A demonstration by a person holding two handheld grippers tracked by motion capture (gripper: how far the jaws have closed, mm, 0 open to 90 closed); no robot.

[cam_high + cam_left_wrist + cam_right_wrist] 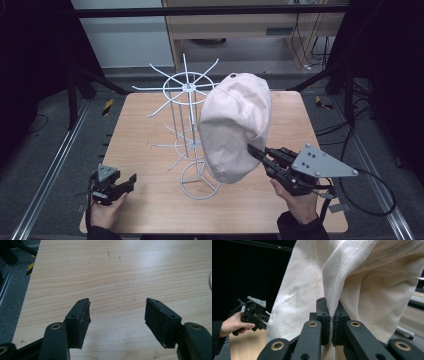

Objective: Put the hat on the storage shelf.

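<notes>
You have nothing to read here — no words, brand marks or numbers stand on anything in these views. The nearest thing to a sign is the yellow-and-black hazard striping (107,106) on the floor beside the table — stripes without lettering.

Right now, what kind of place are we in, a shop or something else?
Likely a lab recording setup, not a shop: a lone wooden table ringed by black frame bars, loose cables on the floor, and a hand-held right gripper holding a cap.

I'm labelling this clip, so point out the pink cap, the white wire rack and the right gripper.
pink cap (235,125), high view, crown panel.
white wire rack (188,87), high view, top hub.
right gripper (331,315), right gripper view, between jaw tips.
</notes>
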